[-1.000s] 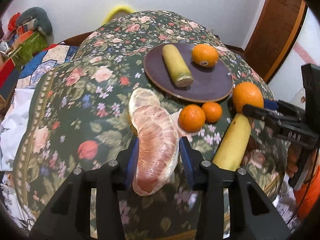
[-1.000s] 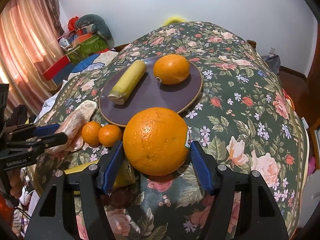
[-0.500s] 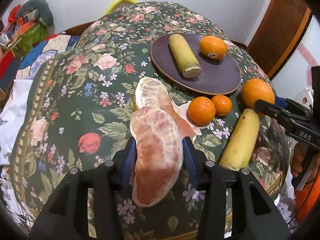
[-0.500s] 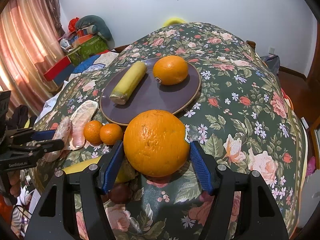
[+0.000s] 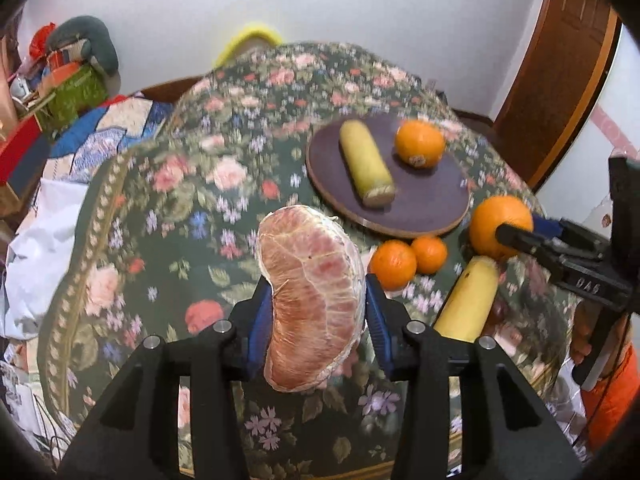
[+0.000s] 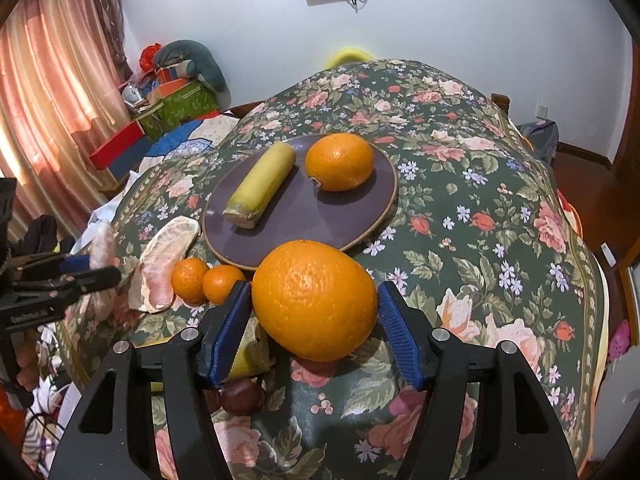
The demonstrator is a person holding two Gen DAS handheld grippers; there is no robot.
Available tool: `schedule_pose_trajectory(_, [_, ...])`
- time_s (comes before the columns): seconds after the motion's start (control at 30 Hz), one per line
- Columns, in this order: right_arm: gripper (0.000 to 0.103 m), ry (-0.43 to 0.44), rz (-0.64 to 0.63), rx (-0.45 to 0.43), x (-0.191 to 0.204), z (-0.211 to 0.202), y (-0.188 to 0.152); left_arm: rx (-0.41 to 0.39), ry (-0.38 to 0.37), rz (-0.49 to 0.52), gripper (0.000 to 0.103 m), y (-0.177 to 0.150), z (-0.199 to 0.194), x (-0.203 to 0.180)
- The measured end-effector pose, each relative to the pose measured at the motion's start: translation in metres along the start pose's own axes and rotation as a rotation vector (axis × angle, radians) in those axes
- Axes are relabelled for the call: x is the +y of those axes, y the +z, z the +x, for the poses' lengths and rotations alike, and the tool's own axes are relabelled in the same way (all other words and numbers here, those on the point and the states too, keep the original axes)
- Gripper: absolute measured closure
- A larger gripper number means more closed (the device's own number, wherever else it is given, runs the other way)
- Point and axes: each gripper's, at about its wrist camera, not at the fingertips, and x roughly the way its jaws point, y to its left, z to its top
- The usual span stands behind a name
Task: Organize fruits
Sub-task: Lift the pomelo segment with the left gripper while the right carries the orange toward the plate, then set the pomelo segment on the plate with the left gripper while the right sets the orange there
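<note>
**A:** What have I got in front of me, biggest thing first?

**B:** The table point(image 6: 480, 240) under its flowered cloth. Towards the far side of it sits the round purple plate point(image 6: 304, 224), which carries a banana piece point(image 6: 262, 180) and an orange point(image 6: 340, 162) side by side, not touching.

**A:** And my left hand?

**B:** Your left tongs point(image 5: 316, 284) are clamped on the peeled pomelo segment point(image 5: 312, 320). The jaws have just been closing on it, both blue pads press its sides, and it hangs clear of the cloth on the near left of the plate. A second pomelo segment point(image 6: 164, 264) lies on the cloth just left of the plate's rim.

**A:** The right?

**B:** Your right tongs point(image 6: 313, 286) sit about half open around the big orange point(image 6: 314, 308), which is just this side of the plate. The jaws have just closed in a little. The pads are right against its sides, but I cannot tell whether they press.

**A:** Smaller stuff?

**B:** A longer banana piece point(image 5: 468, 304) lies on the cloth beside that orange. Two tangerines point(image 6: 190, 280) touch each other between the lying pomelo segment and the big orange. A small dark round fruit point(image 6: 242, 396) sits nearest you.
</note>
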Motion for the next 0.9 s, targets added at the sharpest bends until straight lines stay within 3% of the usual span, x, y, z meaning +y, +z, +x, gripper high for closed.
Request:
schedule_pose_trajectory(0.4, [0.042, 0.013, 0.017, -0.076, -0.004, -0.006, 0.027, -0.097, -0.036, 0.010, 0.060, 0.048, 0.004, -0.012])
schedule_pose_trajectory(0.9, [0.042, 0.011, -0.032, -0.079, -0.006, 0.020, 0.049, -0.049, -0.057, 0.010, 0.060, 0.087, 0.072, -0.020])
